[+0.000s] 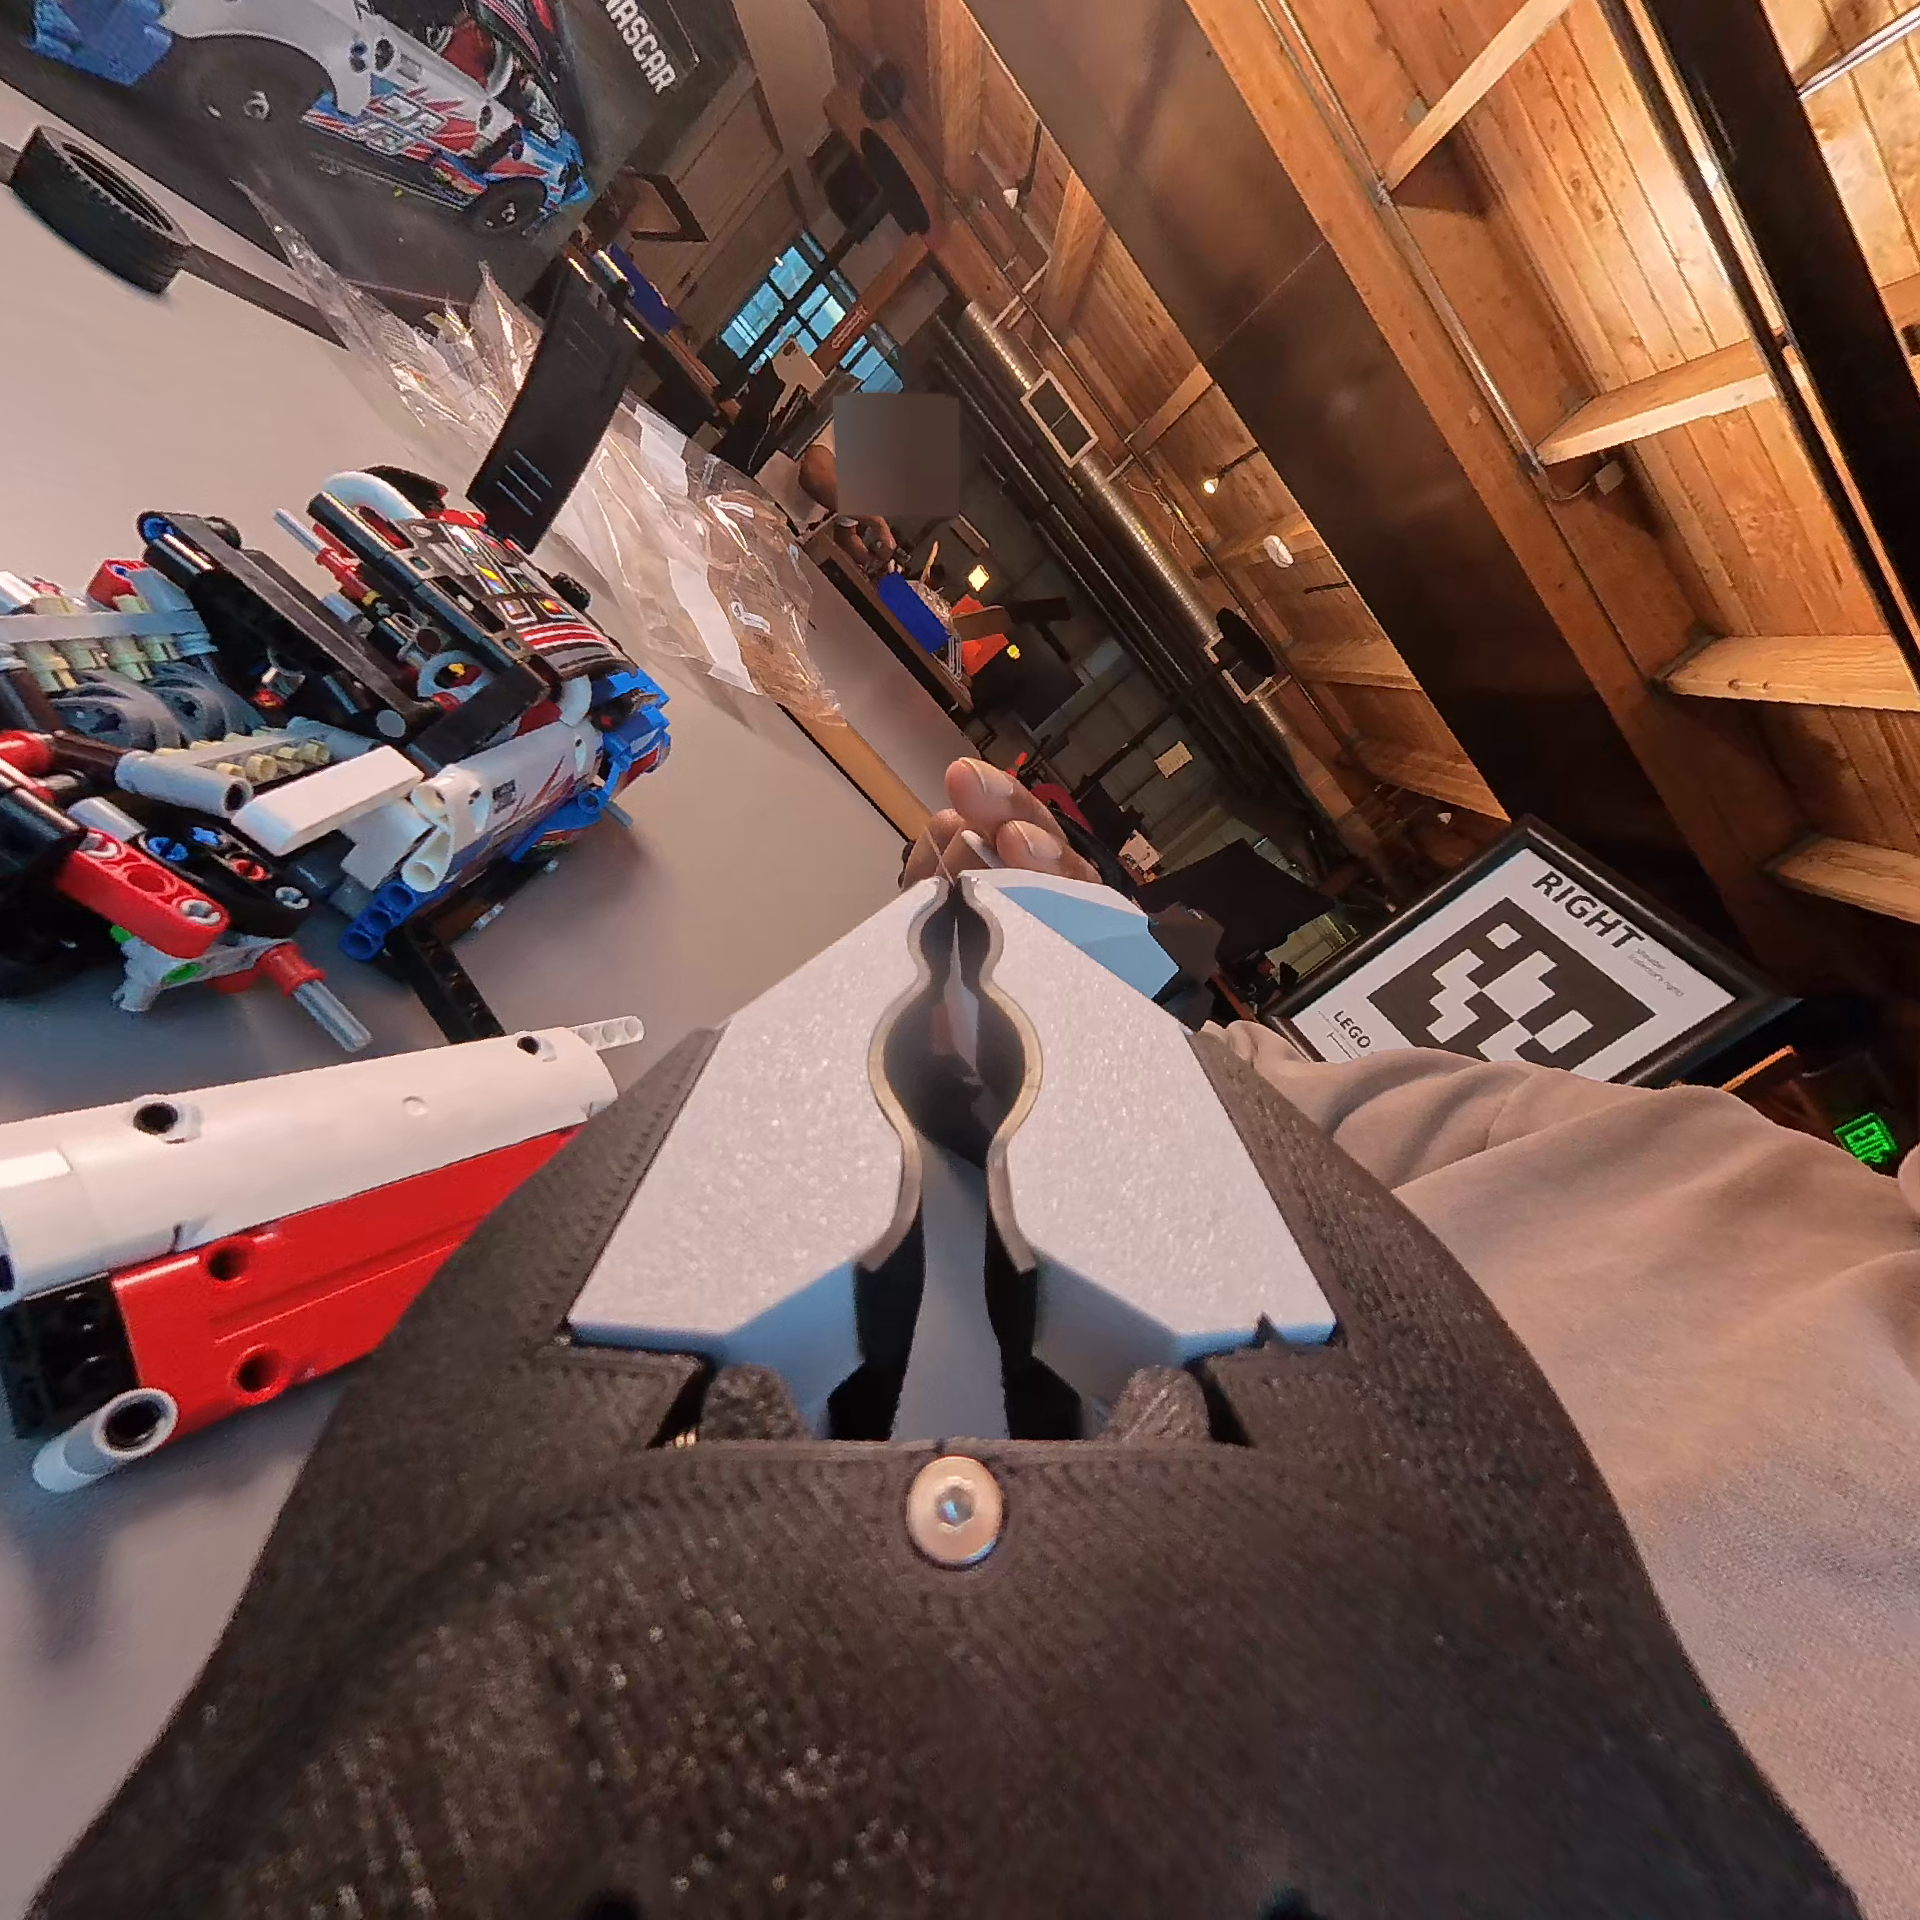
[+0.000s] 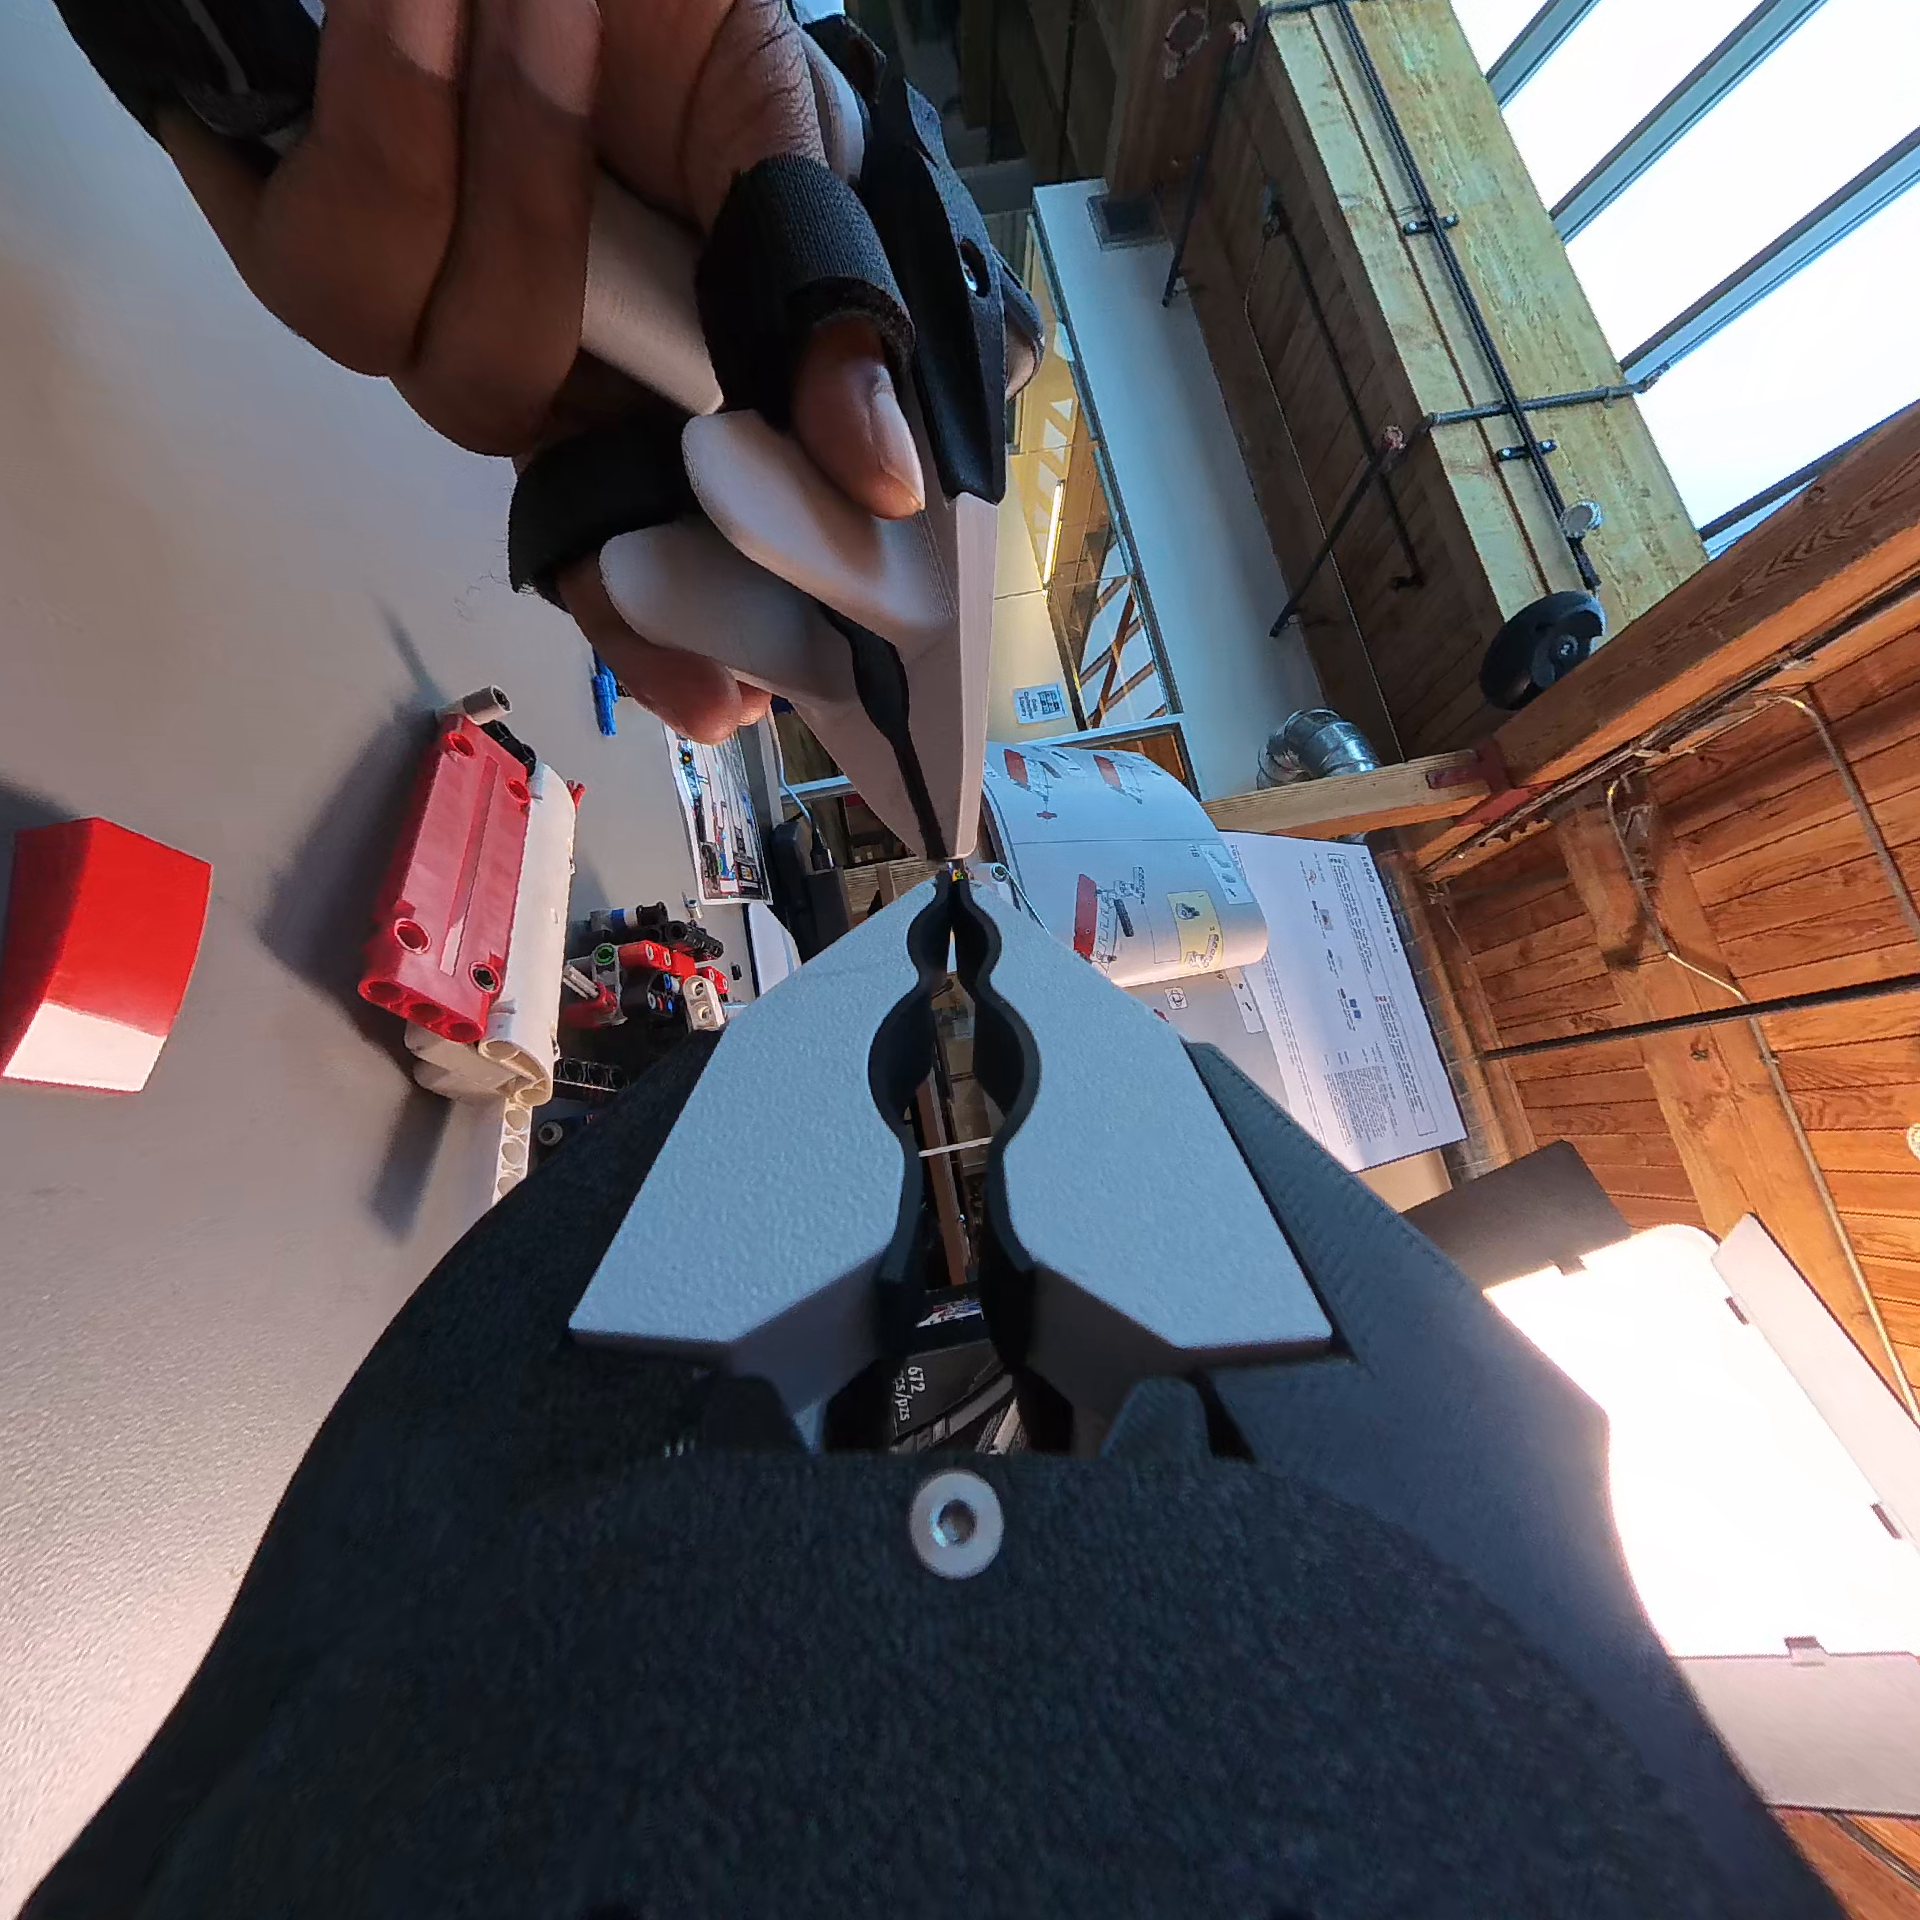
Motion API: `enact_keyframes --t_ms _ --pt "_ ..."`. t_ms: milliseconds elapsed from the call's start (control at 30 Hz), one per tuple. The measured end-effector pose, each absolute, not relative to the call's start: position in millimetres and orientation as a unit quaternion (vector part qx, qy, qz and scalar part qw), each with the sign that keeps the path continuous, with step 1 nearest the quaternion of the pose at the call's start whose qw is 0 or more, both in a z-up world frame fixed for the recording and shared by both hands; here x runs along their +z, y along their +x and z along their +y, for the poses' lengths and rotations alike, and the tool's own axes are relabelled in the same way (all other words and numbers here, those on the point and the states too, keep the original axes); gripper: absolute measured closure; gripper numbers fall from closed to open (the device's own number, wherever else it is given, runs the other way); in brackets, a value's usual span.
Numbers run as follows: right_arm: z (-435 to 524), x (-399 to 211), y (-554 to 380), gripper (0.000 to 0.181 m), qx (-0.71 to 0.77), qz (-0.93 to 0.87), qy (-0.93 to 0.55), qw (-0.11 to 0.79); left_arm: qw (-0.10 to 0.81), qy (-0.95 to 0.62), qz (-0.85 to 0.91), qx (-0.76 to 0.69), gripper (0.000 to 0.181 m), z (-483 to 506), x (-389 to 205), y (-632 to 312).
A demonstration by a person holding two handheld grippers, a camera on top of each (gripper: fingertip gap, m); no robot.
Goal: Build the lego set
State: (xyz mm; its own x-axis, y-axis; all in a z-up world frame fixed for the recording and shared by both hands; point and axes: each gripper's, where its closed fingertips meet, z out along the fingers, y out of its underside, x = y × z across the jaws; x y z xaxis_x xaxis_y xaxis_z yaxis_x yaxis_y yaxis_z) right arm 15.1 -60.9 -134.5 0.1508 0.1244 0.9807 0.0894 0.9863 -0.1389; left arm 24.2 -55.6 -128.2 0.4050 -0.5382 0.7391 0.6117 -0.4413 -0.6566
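Note:
My left gripper (image 1: 956,891) is shut, and a thin white sheet (image 1: 966,1010) shows edge-on between its jaws. My right gripper (image 2: 951,883) is shut, with a tiny dark and yellow sticker-like piece (image 2: 954,871) at its tips. The two grippers meet tip to tip above the table edge; the left one (image 2: 951,844) comes down from above in the right wrist view. The partly built car (image 1: 312,707) lies on the grey table (image 1: 727,831). A red and white panel assembly (image 1: 260,1226) lies nearer and also shows in the right wrist view (image 2: 468,904).
A red curved piece (image 2: 94,945) and a pile of small loose parts (image 2: 644,966) lie on the table. The open instruction booklet (image 2: 1122,862) is behind the tips. The set's box (image 1: 364,94), a black tyre (image 1: 94,208) and plastic bags (image 1: 675,561) are farther back. Both grippers' tips are close together, under 4 cm apart.

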Motion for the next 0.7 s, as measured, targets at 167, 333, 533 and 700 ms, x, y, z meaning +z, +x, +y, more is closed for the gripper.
enact_keyframes --t_ms 167,333,533,700 --pt "-60.8 -134.8 16.0 0.181 0.012 -0.652 -0.083 0.754 0.526 -0.65 -0.027 -0.547 0.181 -55.9 -128.2 24.6" --pt "-59.6 -135.1 16.5 0.181 0.01 -0.653 -0.085 0.753 0.525 -0.651 -0.028 -0.547 0.181 -55.7 -128.8 24.5" --pt "-57.6 -134.5 17.5 0.181 0.016 -0.652 -0.093 0.752 0.525 -0.648 -0.027 -0.55 0.181 -56.3 -127.7 23.9" --pt "-52.8 -127.8 21.2 0.181 0.032 -0.642 -0.111 0.758 0.532 -0.636 -0.029 -0.558 0.177 -57.0 -121.5 17.7"
